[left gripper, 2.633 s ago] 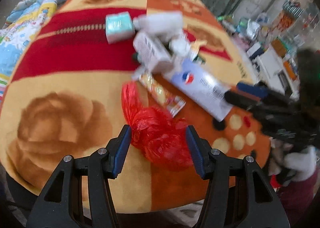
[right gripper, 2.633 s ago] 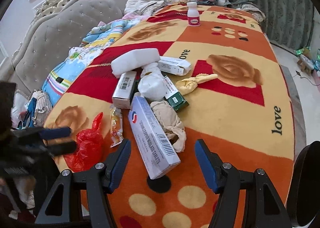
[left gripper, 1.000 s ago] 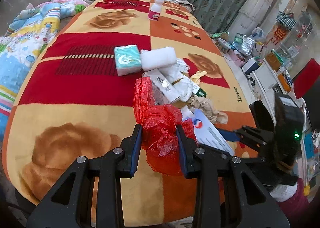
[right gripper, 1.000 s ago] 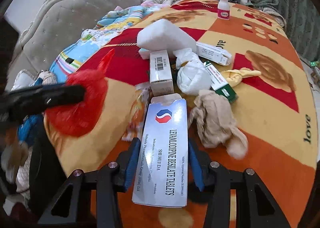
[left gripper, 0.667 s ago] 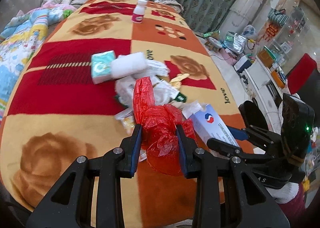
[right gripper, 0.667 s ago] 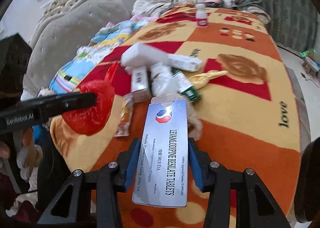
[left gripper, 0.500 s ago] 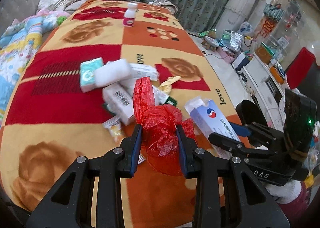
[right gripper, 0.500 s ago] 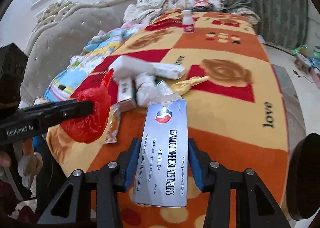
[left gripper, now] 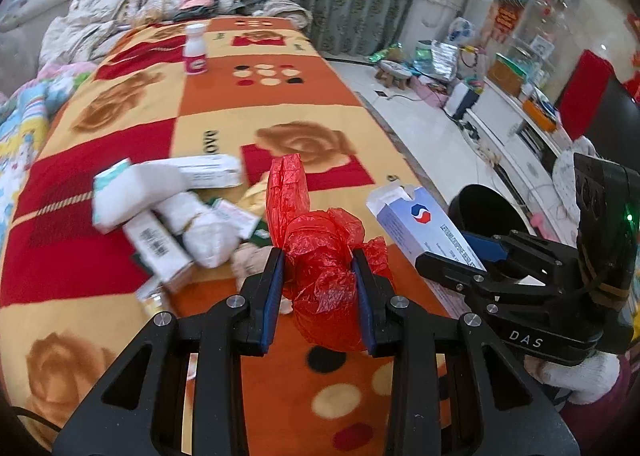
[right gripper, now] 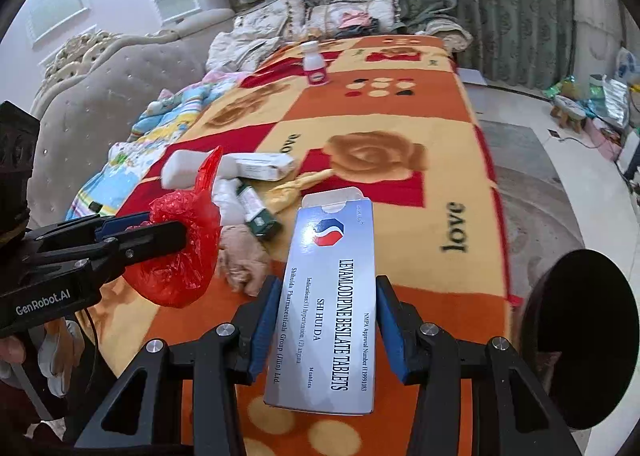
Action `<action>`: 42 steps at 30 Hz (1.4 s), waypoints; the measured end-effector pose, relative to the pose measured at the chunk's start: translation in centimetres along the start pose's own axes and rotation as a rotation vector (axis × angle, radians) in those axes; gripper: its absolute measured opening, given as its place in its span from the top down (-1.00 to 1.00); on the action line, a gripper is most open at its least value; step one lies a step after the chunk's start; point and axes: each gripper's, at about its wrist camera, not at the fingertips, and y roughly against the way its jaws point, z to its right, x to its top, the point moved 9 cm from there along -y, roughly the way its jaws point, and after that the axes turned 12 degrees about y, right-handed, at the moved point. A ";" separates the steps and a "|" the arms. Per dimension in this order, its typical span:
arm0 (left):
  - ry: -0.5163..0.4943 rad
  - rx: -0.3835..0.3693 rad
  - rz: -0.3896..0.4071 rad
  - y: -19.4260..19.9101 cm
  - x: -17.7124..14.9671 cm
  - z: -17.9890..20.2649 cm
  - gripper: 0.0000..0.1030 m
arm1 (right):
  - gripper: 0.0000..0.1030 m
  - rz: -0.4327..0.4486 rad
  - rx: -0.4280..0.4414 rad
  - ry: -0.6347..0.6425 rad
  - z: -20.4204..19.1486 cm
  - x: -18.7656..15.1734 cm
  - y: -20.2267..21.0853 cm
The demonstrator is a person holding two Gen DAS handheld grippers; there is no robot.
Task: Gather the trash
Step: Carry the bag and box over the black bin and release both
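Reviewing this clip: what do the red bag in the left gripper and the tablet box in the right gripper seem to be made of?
Red bag: thin plastic film, apparently; it is translucent, glossy and crumpled into sharp creases between the left gripper fingers.
Tablet box: printed cardboard, probably coated; flat folded panels, an open tuck flap on top, a slight sheen, held in the right gripper.

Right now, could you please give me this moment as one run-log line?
left tool: shut on red plastic bag | right tool: shut on tablet box | both lifted | black bin: right
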 end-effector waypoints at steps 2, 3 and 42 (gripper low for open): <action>-0.018 -0.008 -0.007 -0.6 0.0 1.2 0.41 | 0.12 0.002 -0.014 -0.015 1.0 -0.4 0.4; -0.029 -0.014 -0.013 -1.0 0.0 1.9 0.41 | 0.12 0.002 -0.024 -0.023 1.6 -0.6 0.6; -0.114 -0.329 -0.238 -12.0 -1.8 21.9 0.25 | 0.11 -0.086 -0.289 -0.404 22.2 -13.0 6.8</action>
